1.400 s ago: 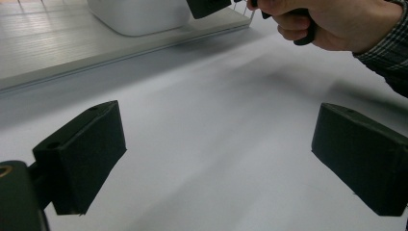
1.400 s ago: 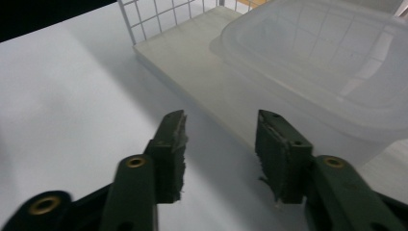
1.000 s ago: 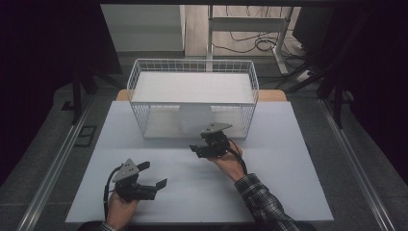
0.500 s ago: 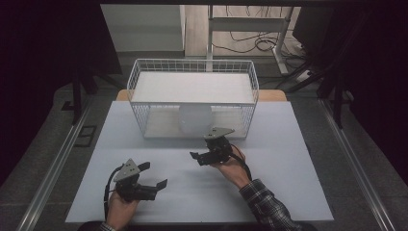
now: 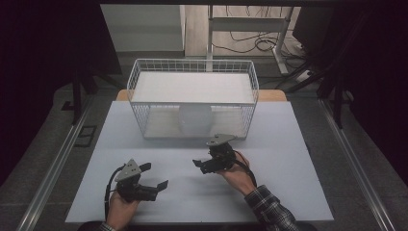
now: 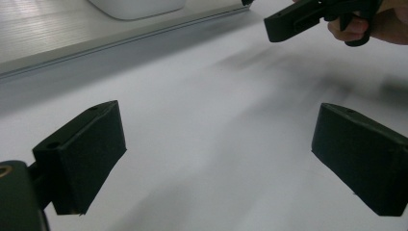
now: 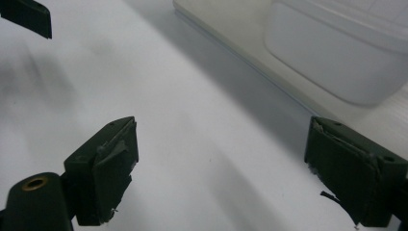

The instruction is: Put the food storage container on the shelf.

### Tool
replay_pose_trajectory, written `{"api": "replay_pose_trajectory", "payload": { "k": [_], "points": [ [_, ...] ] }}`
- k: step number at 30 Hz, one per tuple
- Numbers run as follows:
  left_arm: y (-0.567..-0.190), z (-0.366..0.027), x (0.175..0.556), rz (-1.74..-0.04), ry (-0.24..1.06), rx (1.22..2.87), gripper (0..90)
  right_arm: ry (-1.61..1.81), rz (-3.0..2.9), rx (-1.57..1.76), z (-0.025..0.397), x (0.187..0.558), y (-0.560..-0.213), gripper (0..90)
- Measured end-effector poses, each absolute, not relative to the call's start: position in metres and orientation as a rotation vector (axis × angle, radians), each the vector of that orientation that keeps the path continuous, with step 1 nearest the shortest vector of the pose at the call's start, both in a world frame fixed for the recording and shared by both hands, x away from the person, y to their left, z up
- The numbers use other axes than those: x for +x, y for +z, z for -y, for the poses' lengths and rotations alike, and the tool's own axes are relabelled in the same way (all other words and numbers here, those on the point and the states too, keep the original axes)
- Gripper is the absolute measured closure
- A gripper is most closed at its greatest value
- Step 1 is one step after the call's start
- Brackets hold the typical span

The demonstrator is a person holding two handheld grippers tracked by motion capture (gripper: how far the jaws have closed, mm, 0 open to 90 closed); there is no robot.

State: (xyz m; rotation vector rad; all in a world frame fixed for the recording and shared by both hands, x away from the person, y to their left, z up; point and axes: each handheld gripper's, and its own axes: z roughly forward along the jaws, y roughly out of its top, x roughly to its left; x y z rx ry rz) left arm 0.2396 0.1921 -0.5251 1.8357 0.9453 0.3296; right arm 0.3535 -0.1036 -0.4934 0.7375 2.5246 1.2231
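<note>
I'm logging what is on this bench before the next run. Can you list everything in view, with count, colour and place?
Table: one, white top, centre of the high view.
Wire basket: one, white, at the far middle of the table.
Bowl: one, white, rounded, inside the basket at its near wall.
Shelf: one, white flat panel, in the upper part of the basket.
Cables: several, dark, on the floor beyond the table.
Left gripper: one, black, jaws apart, near left of the table, nothing between them.
Right gripper: one, black, jaws apart, in front of the basket, nothing between them.
Hands: two, each holding a gripper, at the near edge.
</note>
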Motion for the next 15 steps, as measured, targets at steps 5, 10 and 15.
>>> {"api": "replay_pose_trajectory", "payload": {
  "k": [5, 10, 15],
  "points": [
    [-0.525, -0.192, 0.240, -0.944, 0.328, 1.842, 4.3, 1.213, -2.526, 0.764, 0.114, 0.348, -0.493, 9.4],
    [-0.526, -0.191, 0.240, -0.946, 0.326, 1.850, 4.3, 1.219, -2.524, 0.781, 0.126, 0.342, -0.491, 7.6],
    [-0.526, -0.190, 0.240, -0.947, 0.325, 1.858, 4.4, 1.219, -2.513, 0.790, 0.136, 0.336, -0.489, 6.7]
  ]
}}
